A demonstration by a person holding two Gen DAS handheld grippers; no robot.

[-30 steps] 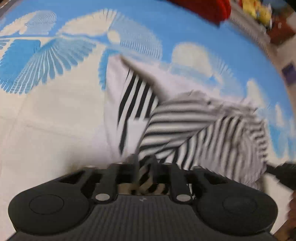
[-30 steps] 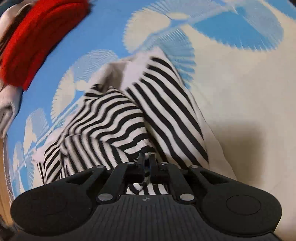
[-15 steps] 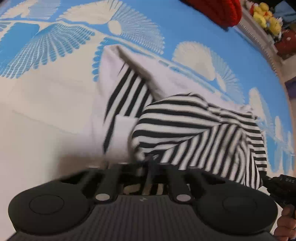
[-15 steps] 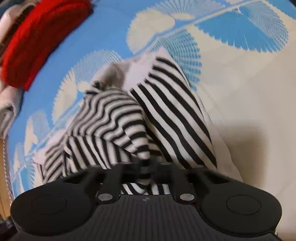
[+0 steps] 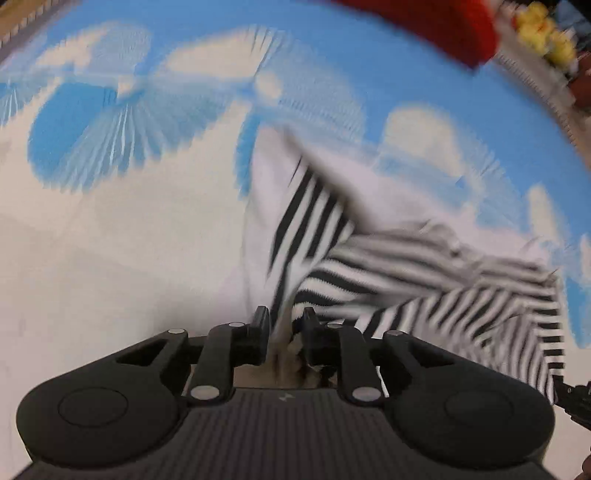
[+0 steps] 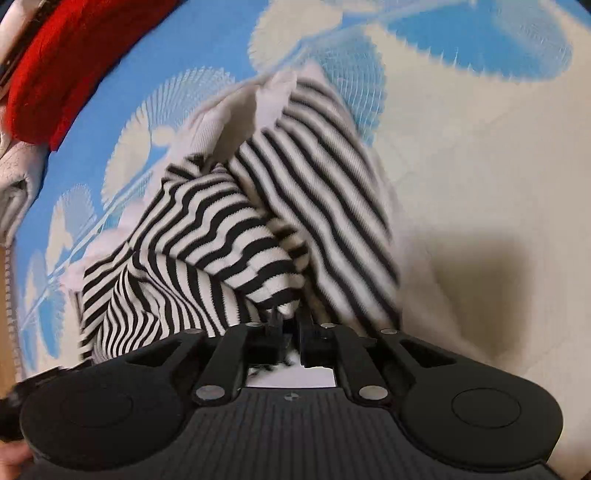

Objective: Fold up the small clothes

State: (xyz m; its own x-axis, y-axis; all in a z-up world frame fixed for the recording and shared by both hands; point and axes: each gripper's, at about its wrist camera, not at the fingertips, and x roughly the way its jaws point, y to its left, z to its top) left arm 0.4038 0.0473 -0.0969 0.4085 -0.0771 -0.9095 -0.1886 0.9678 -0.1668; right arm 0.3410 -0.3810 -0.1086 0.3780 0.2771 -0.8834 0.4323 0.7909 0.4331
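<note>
A black-and-white striped garment [image 5: 406,280] with a plain white lining lies bunched on a blue and cream patterned cloth [image 5: 110,240]. My left gripper [image 5: 284,325] is shut on the garment's near edge, with fabric pinched between the fingers. In the right wrist view the same garment [image 6: 229,236] is folded over itself in loose ridges. My right gripper [image 6: 290,325] is shut on another part of its near edge. The left wrist view is blurred by motion.
A red knitted item [image 6: 62,66] lies at the far edge of the cloth, also in the left wrist view [image 5: 443,26]. A white garment [image 6: 14,173] lies beside it. Yellow toys [image 5: 543,33] sit beyond the cloth. The other gripper's tip [image 5: 576,402] shows at the right.
Both grippers keep their hold on the striped garment. The left gripper has pulled back and to the left, stretching the fabric out; the bunched fold has flattened and spread to the right.
</note>
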